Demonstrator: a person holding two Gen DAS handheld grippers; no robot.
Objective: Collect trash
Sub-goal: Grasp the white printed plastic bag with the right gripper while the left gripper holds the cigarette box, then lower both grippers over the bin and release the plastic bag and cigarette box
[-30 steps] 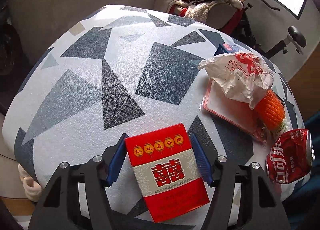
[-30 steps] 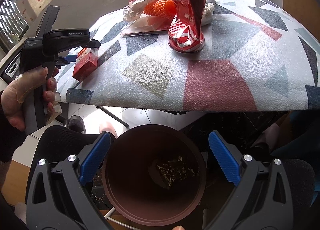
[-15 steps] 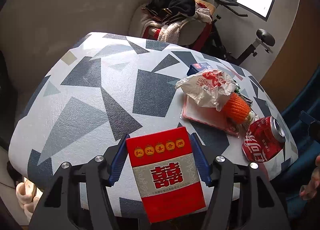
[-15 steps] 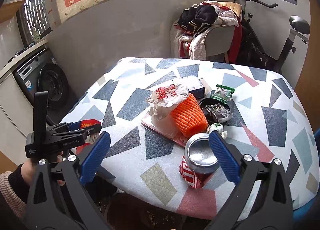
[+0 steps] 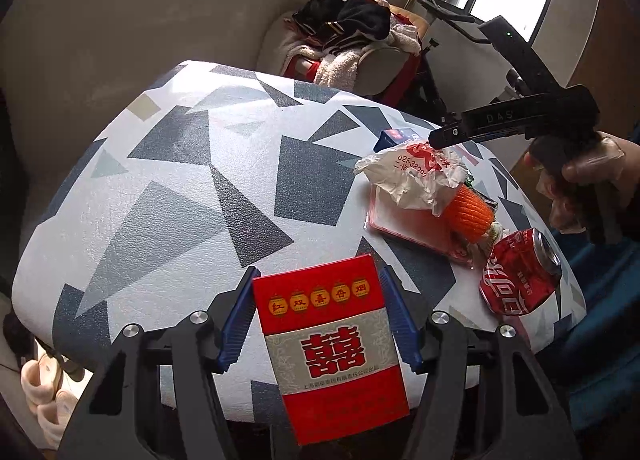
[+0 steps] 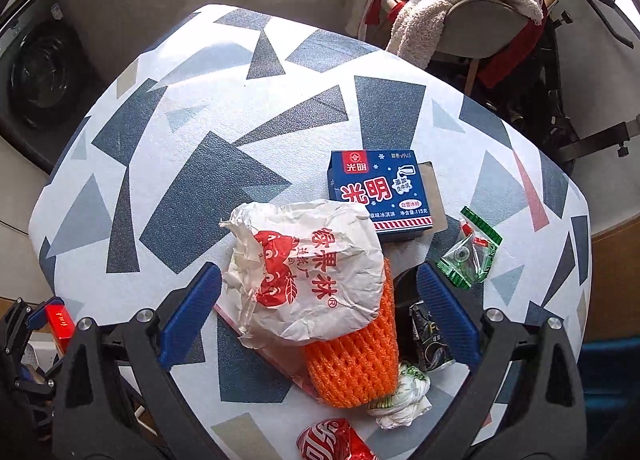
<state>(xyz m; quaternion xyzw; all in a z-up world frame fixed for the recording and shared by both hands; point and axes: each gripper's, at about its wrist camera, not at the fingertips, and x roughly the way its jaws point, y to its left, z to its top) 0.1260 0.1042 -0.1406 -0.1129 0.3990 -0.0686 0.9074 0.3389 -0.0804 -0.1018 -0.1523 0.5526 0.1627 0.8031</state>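
A: While the left gripper (image 5: pixel 320 320) keeps its hold, note the left wrist view: the red cigarette pack (image 5: pixel 328 344) is pinched between both blue pads, jaws about half spread, same grip as a second ago. It now hangs clear of the worktop (image 5: pixel 192 180), near its front edge, a little higher than before.

B: Which way does the pack lie?

A: Long axis runs along the fingers, pointing away from the camera and tilted slightly left at the far end; printed face up toward the lens. What's new here is the person's gloved right hand (image 5: pixel 580 188) coming in at the right, above the white paper bag (image 5: pixel 412 176) and the crushed red can (image 5: pixel 520 276).

B: And the right wrist view?

A: Big change. A second ago it looked down into a brown bin under the table; now the right gripper (image 6: pixel 320 312) hangs over the trash pile, jaws wide, nothing held. The white paper bag and orange foam net (image 6: pixel 356 364) sit between the pads, untouched. Blue carton (image 6: pixel 380 188) just behind, green wrapper (image 6: pixel 468 252) to the right. The pack shows at the far left edge.

B: Meaning?

A: My guess: the pack heads for the bin, and the right side lines up the bag next.
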